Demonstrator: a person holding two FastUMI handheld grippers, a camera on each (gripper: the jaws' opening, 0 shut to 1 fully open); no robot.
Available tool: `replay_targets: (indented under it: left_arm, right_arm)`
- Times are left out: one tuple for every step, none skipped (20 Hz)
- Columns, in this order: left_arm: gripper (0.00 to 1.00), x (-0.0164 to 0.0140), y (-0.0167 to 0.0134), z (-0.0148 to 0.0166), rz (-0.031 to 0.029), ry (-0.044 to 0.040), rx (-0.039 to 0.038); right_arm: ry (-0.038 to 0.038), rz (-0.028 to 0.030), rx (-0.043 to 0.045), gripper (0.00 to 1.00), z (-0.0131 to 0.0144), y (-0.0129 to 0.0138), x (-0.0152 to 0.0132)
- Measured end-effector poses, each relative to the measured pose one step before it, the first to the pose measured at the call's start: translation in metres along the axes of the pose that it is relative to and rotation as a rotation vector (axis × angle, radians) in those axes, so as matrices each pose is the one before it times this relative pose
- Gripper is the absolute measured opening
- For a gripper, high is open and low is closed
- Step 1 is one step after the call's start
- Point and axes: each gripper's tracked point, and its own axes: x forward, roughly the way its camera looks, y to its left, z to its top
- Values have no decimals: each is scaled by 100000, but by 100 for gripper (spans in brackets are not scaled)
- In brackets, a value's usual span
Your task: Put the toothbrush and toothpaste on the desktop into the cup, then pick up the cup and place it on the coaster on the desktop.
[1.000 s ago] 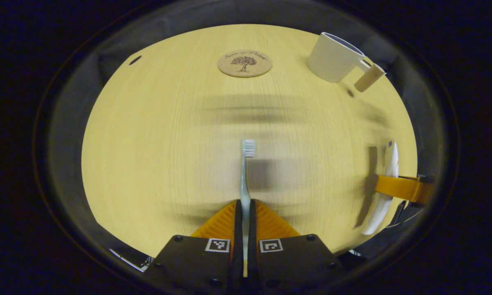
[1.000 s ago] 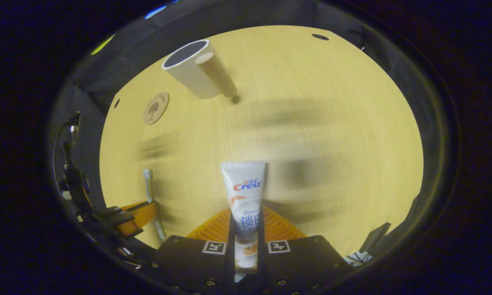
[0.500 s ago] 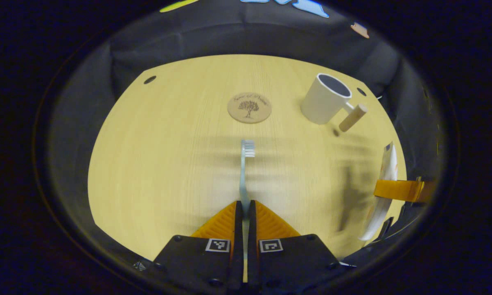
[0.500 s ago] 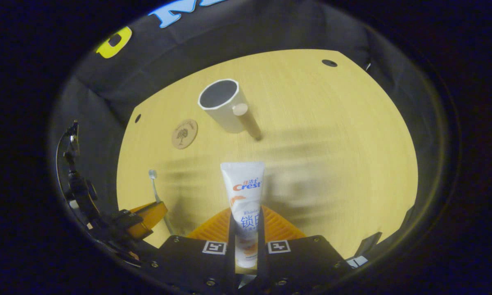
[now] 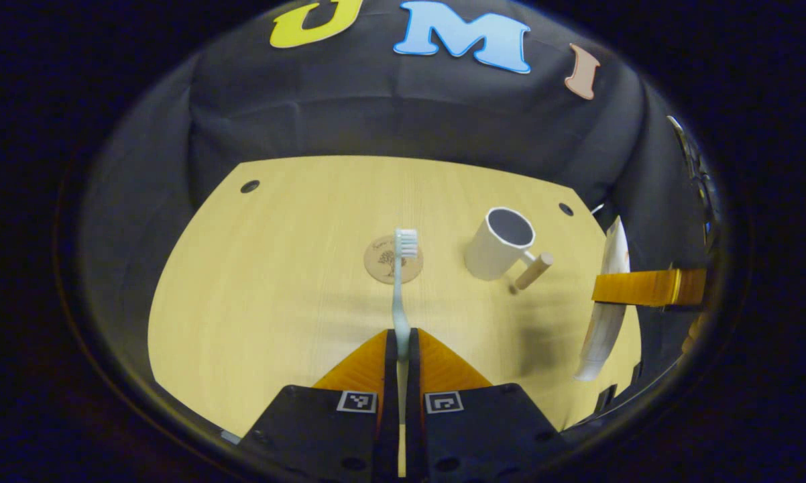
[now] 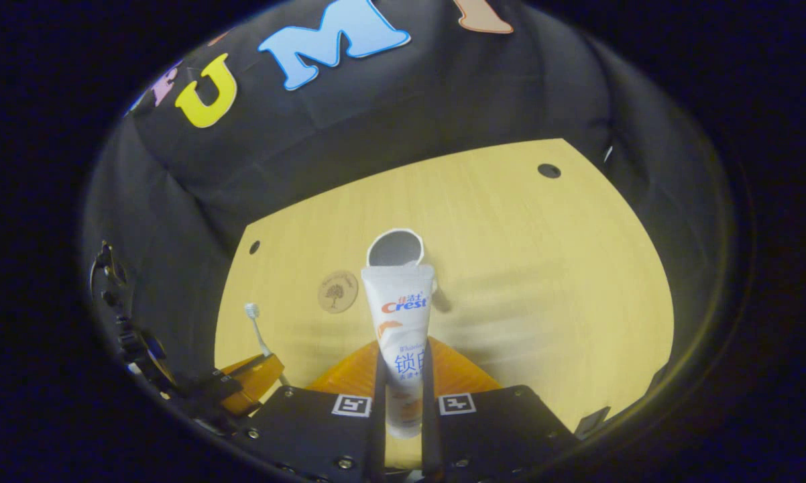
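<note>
Change: both grippers have lifted and pulled back over the last second; the desktop looks farther off, the cup and coaster sit lower and smaller in both views, more of the booth wall shows.
Left gripper (image 5: 397, 342): clamped on the handle of the pale blue plastic toothbrush (image 5: 400, 288), bristle head pointing forward, held clear above the desk; in the left gripper view the head overlaps the coaster only by line of sight.
Right gripper (image 6: 403, 359): pinched on the white squeezable toothpaste tube (image 6: 399, 322), flat crimped end forward, lifted off the surface.
Cup: white cylindrical cup (image 5: 499, 243) with a wooden peg handle, upright on the desk, mouth open, nothing visible inside; in the right gripper view the tube's end lines up just below its rim.
Coaster: round cork coaster (image 5: 392, 259) with a tree print, bare, near the cup but apart from it.
Task meaning: both items look picked up, neither is in the cup yet; likely next is carrying them over the cup mouth; cup move not started.
Surface: light yellow wood-grain desktop (image 5: 275, 282), smooth, small dark round holes near the far corners.
Room: black cloth wall behind the desk, dim lighting, soft shadows on the wood.
</note>
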Motion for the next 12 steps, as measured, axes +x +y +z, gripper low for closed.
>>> replay_targets:
  left_arm:
    - [10, -329, 45, 620, -393, -2608, -298]
    - [12, -430, -16, 731, -197, -2269, -211]
    - [12, -373, -32, 772, -161, -2124, -169]
    - [12, -360, 58, 494, -266, -2051, -164]
    - [12, -383, -16, 574, -381, -1681, -183]
    - [12, -308, 13, 415, -317, -1714, -175]
    - [12, -352, -69, 390, -313, -1520, -227]
    - [12, -199, 8, 619, 23, -1802, -217]
    - [12, -282, 97, 411, -193, -1577, -115]
    - [12, -606, 244, 535, 164, -1674, -81]
    - [12, -406, 122, 592, 43, -1250, -165]
    - [12, -354, 255, 558, 286, -1085, -301]
  right_arm:
    - [-2822, 423, -341, 22, 821, 186, -97]
    - [-2512, 562, -143, 22, 807, 251, -28]
    - [-2407, 592, 263, 22, 790, 212, -78]
    - [-2113, 524, 383, 22, 559, 546, -321]
    - [-2141, 427, 216, 22, 641, 51, -207]
    - [-2275, 373, -5, 22, 921, 193, -7]
    - [-1777, 322, -181, 22, 868, 242, 209]
    - [-1919, 221, -66, 22, 795, 353, 694]
    - [-2214, 569, -97, 22, 631, 120, 276]
    - [-2110, 587, -40, 22, 776, 267, 161]
    - [-1899, 505, -241, 22, 774, 163, 545]
    - [-1837, 71, -357, 22, 753, 119, 484]
